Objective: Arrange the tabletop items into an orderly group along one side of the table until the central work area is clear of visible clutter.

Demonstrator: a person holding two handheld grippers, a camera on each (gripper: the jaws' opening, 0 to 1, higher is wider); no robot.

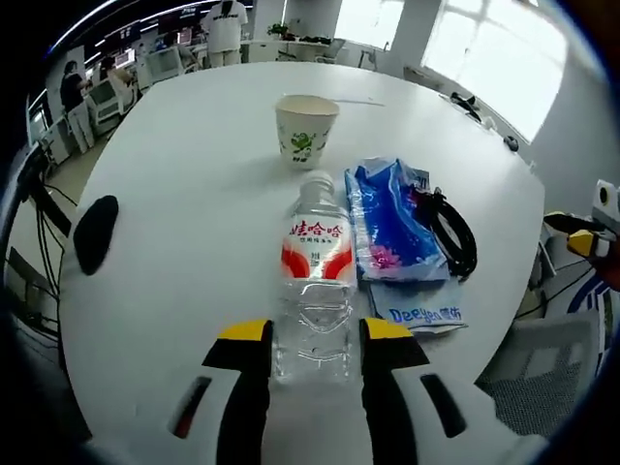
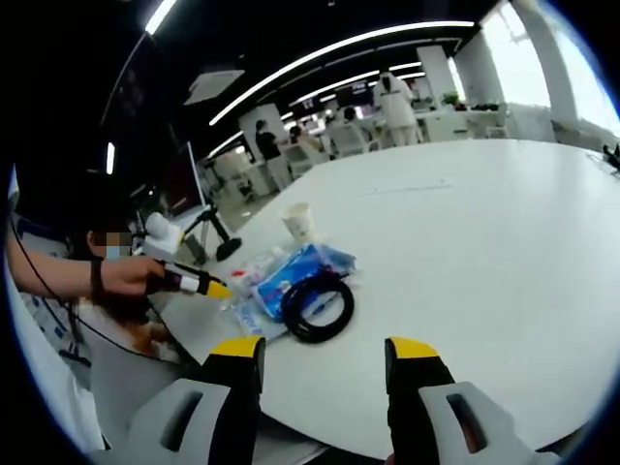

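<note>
in the left gripper view the left gripper (image 1: 315,334) has its jaws on either side of the clear water bottle (image 1: 316,286), so nothing more fits between them. just beyond the bottle stands a paper cup (image 1: 306,128), and touching its right side lies a blue packet (image 1: 392,228) with a coiled black cable (image 1: 448,231) on its far edge; that side is crowded. left of the bottle the white table (image 1: 194,203) is bare as far as a dark mouse (image 1: 95,232) near the rim.

in the right gripper view the right gripper (image 2: 325,351) hangs with jaws apart over bare tabletop; wide free surface stretches to its right and beyond.
</note>
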